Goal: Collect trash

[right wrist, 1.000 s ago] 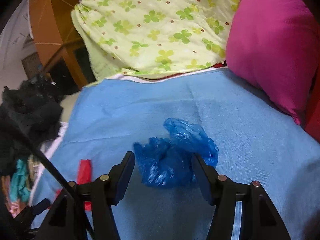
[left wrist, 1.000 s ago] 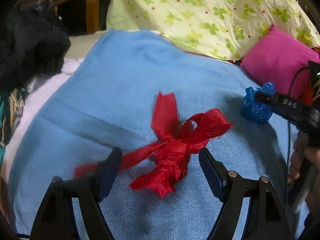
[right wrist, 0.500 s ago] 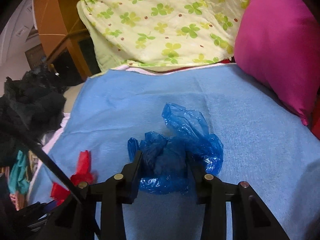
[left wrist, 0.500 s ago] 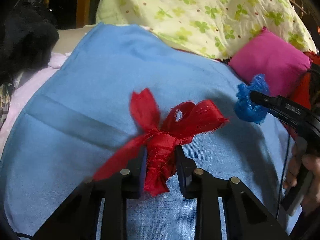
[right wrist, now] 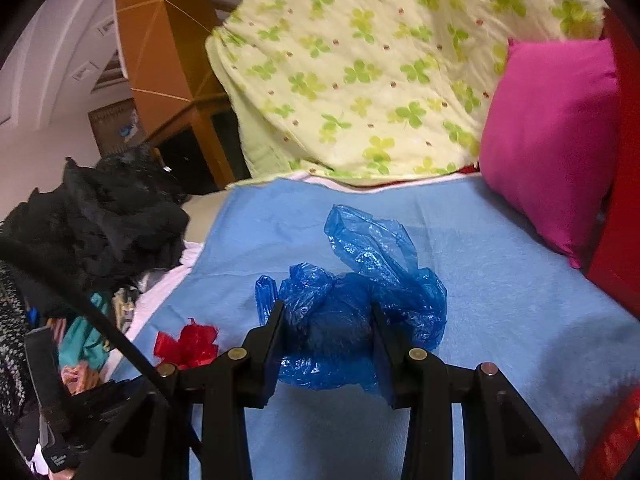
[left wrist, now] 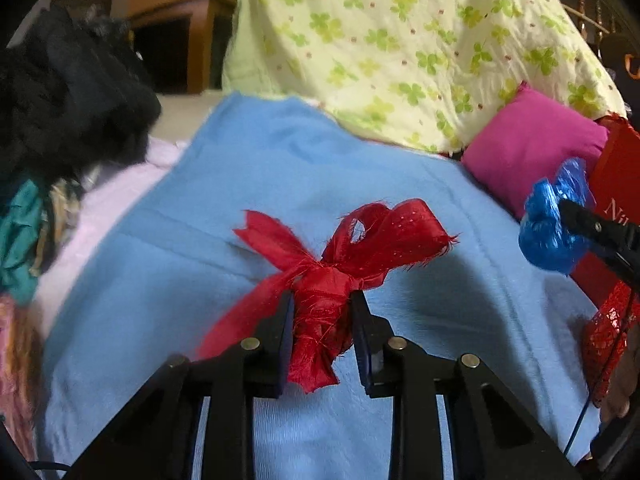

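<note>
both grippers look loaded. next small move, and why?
Probably lift both clear of the light blue blanket and carry toward wherever the trash goes; no bin shows in either view. The left gripper is clamped on the knotted red ribbon scrap, and the right gripper is clamped on the crumpled blue plastic bag. No other loose trash is visible.

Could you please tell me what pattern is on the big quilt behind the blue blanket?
The quilt is pale yellow with green clover leaves and small brown dots, clearest in the right wrist view.
</note>
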The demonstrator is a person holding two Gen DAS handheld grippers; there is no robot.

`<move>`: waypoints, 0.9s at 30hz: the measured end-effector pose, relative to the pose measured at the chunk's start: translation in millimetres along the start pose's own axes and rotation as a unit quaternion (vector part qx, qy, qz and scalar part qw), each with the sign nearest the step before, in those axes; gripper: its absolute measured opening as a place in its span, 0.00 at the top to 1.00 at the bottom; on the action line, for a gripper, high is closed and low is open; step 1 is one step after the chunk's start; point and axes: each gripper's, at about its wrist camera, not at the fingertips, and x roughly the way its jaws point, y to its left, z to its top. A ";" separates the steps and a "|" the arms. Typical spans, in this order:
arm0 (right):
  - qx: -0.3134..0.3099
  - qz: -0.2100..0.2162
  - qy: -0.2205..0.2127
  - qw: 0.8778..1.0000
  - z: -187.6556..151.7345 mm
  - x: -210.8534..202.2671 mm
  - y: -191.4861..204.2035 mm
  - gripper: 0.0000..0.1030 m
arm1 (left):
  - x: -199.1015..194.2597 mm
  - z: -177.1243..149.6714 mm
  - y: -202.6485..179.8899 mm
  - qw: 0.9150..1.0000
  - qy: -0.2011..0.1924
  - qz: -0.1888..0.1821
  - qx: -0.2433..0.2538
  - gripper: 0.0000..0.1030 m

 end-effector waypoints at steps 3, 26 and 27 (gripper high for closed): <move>-0.003 0.009 -0.015 1.000 -10.4 -30.0 5.0 0.60 | -24.8 -10.7 -13.3 1.000 -0.008 0.013 0.010 0.72; -0.048 -0.015 -0.145 0.988 -65.5 -196.5 -1.4 0.60 | -172.7 -3.5 -115.1 0.986 -0.110 0.012 0.125 0.72; -0.048 -0.017 -0.149 0.988 -64.6 -199.1 -3.0 0.60 | -175.9 -4.1 -119.1 0.985 -0.112 0.011 0.128 0.72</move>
